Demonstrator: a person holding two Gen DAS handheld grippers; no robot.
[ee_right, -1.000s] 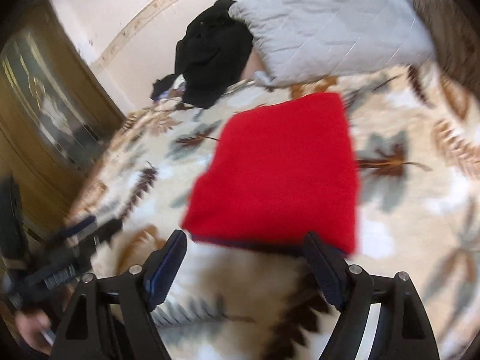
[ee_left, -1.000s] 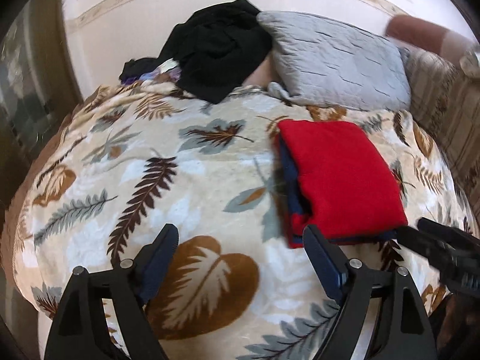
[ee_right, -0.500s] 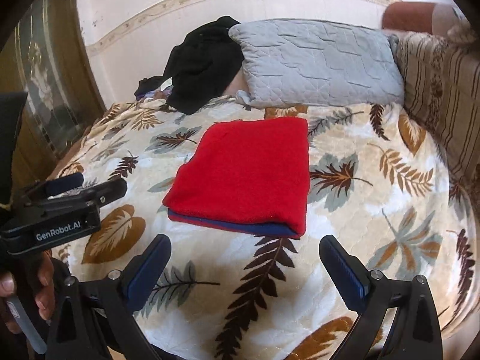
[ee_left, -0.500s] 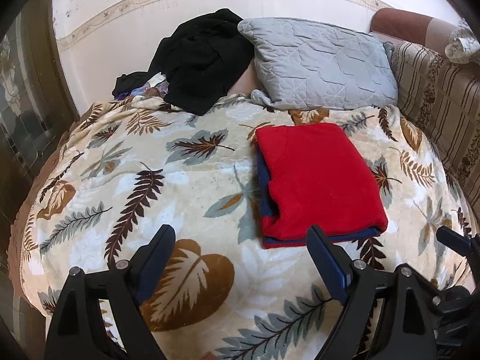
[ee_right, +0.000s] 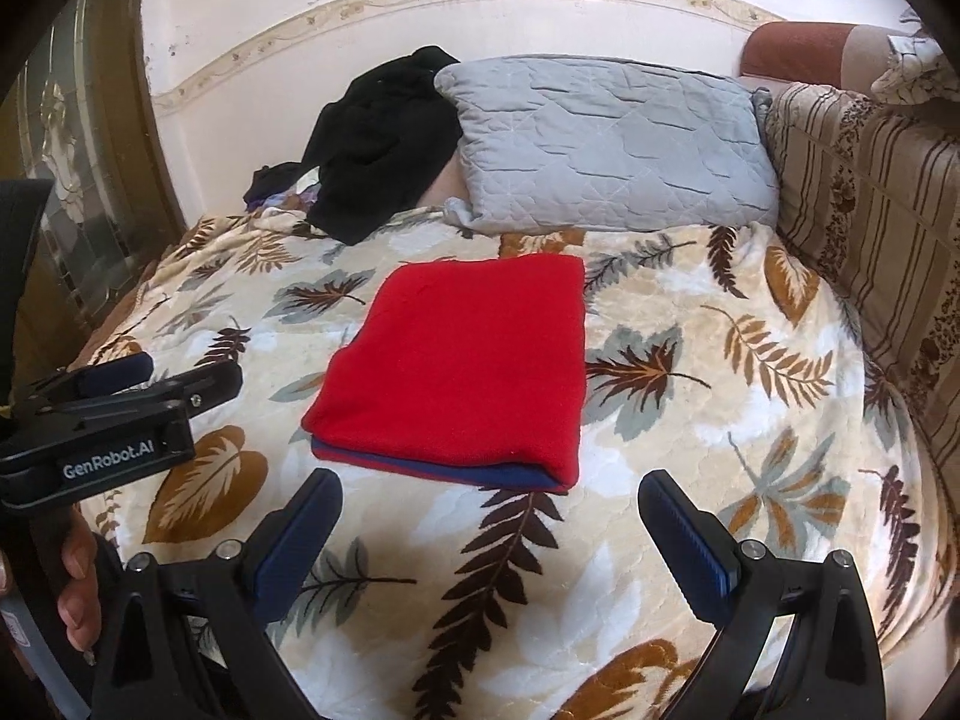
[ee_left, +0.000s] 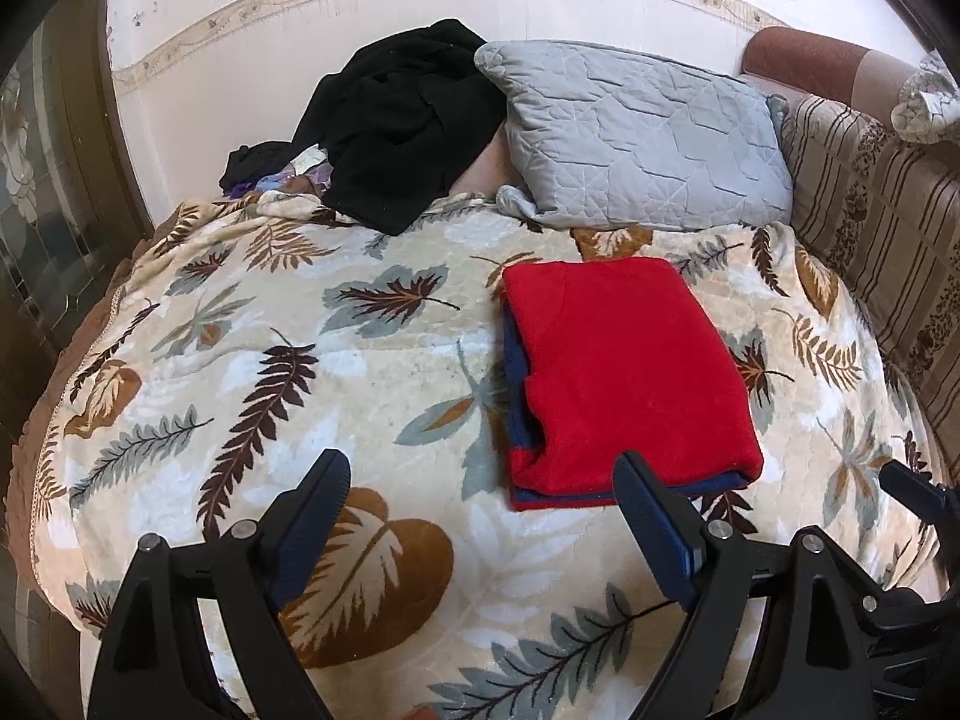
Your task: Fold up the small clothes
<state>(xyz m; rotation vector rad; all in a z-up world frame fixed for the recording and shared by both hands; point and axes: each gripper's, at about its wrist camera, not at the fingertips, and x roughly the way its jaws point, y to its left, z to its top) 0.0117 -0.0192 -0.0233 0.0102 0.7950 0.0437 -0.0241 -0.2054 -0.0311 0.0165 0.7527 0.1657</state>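
A folded red garment with a blue layer under it (ee_left: pixel 624 372) lies flat on the leaf-patterned blanket (ee_left: pixel 300 360); it also shows in the right wrist view (ee_right: pixel 462 366). My left gripper (ee_left: pixel 480 510) is open and empty, held back above the near edge of the bed, left of the garment. My right gripper (ee_right: pixel 489 531) is open and empty, just in front of the garment's near edge. The left gripper (ee_right: pixel 114 414) also shows at the left of the right wrist view, held in a hand.
A grey quilted pillow (ee_left: pixel 636 138) and a heap of black clothes (ee_left: pixel 396 120) lie at the head of the bed against the wall. A striped sofa back (ee_left: pixel 888 240) runs along the right. A wooden door (ee_right: pixel 72 180) stands at the left.
Both grippers have drawn back from the folded red garment toward the bed's near edge and stay open. The garment lies still.
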